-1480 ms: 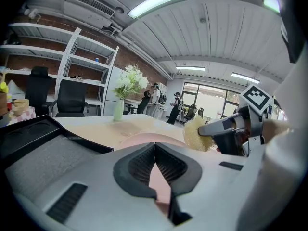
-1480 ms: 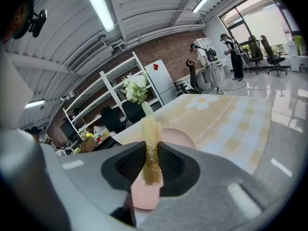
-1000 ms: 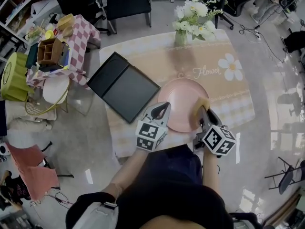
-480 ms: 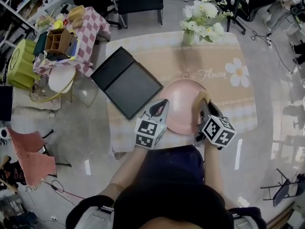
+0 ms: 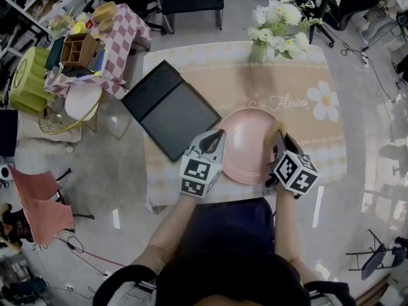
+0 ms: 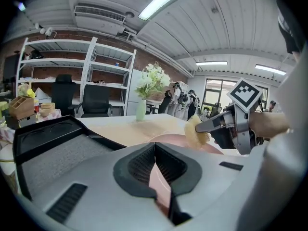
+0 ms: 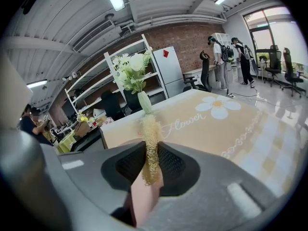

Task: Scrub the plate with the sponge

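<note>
A pink plate (image 5: 242, 146) lies on the beige flower-print mat near the table's front edge. My left gripper (image 5: 215, 138) is shut on the plate's left rim, and pink rim shows between its jaws (image 6: 156, 150). My right gripper (image 5: 278, 139) is shut on a yellow fibrous sponge (image 5: 275, 130), which rests against the plate's right side. In the right gripper view the sponge (image 7: 150, 138) stands pinched between the jaws, with the plate (image 7: 143, 196) just below it. From the left gripper view, the sponge (image 6: 197, 132) and the right gripper (image 6: 231, 126) sit over the plate's far side.
A black folding tray (image 5: 169, 110) lies open at the table's left. At the far edge stands a vase of white flowers (image 5: 275, 19). A checkered side table (image 5: 108, 46) with boxes, a green stool (image 5: 22, 81) and office chairs surround the table.
The sponge has slid a little toward the plate's right rim. The left gripper keeps its hold on the left rim. The head camera has shifted slightly.
</note>
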Motion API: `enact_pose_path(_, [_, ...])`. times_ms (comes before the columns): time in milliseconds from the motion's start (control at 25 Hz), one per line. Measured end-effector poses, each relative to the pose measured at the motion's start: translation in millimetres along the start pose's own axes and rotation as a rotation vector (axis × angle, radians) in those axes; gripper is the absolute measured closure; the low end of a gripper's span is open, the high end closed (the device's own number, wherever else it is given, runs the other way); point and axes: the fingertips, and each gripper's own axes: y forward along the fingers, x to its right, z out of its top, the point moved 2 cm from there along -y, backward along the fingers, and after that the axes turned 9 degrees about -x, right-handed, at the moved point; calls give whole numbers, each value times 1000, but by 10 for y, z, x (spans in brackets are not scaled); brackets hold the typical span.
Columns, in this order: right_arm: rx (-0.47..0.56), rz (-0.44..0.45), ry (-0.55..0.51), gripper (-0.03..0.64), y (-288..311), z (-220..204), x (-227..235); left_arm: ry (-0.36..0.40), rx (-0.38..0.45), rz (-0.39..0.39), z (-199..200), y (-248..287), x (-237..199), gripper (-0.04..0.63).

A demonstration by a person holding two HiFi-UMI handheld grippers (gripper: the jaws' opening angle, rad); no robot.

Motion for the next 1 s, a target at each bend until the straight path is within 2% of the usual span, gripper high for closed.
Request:
enact_pose_path(400, [-43,-80,-8,541,168,-26,75,-5,6,-12,5,76,-14,583])
enact_pose_path(1000, [-71,-148,-54,540,364,-33,74,-28,2,2,-39,62,-33,583])
